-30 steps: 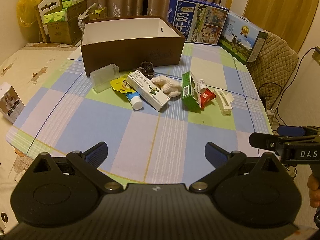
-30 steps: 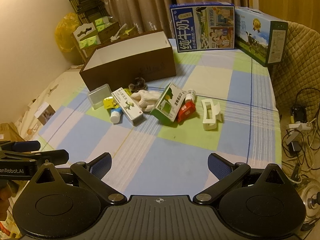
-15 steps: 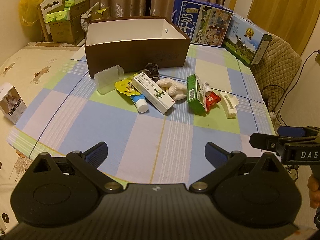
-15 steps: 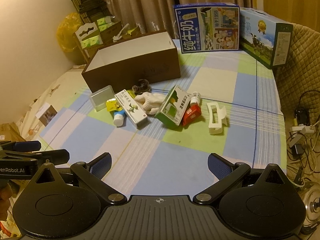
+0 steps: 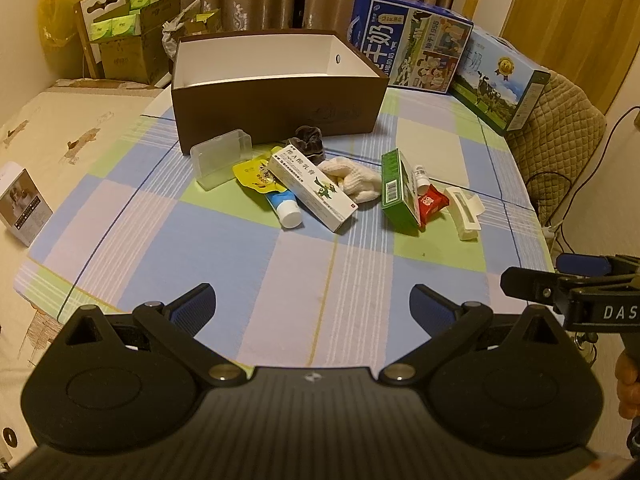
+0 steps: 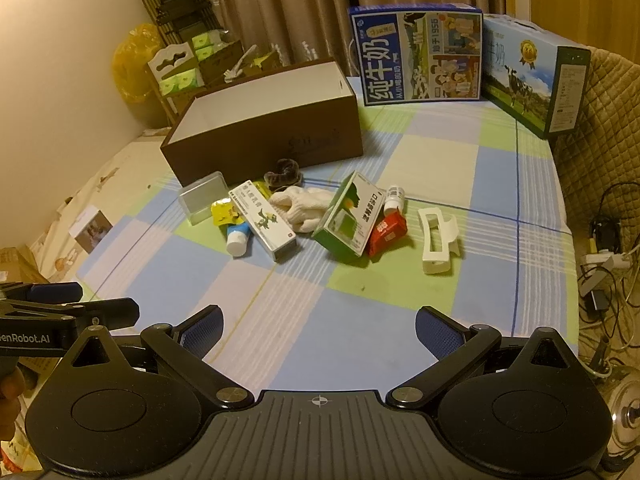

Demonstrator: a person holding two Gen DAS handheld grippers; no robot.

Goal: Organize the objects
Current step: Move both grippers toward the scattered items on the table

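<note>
From the left wrist view, our left gripper (image 5: pixel 312 300) hangs over the near part of the checked tablecloth (image 5: pixel 160 248), its jaws spread wide with nothing between them. The scattered things lie well ahead of it, in a loose row across the middle of the cloth, and the open brown box (image 5: pixel 276 108) stands just beyond them at the far side. Straight in front of this claw is the long white carton (image 5: pixel 310 186), whose long axis runs from far-left to near-right, so it lies slantwise to the jaws. Touching its left flank are the blue-capped tube (image 5: pixel 284 208) and the yellow pouch (image 5: pixel 256 174); the clear plastic case (image 5: pixel 220 158) stands left of those, just beside the box wall. We judge these left-hand pieces fall to the left gripper, which would need a turn of the wrist to close across the carton's narrow width. The right gripper (image 5: pixel 560 280) shows at the right edge, over the near right side of the cloth.

From the right wrist view, our right gripper (image 6: pixel 320 324) is likewise spread and empty, near the front of the cloth. Ahead and a little right lies the white hair clip (image 6: pixel 438 240), alone, its long axis running nearly near-to-far, so these jaws could straddle its width as they stand. Left of it sit the red packet (image 6: pixel 386 230), the small white bottle (image 6: pixel 394 196) and the tilted green box (image 6: pixel 348 216), then the knitted white glove (image 6: pixel 300 208) and the dark scrunchie (image 6: pixel 282 172). The clip looks nearest this hand.
</note>
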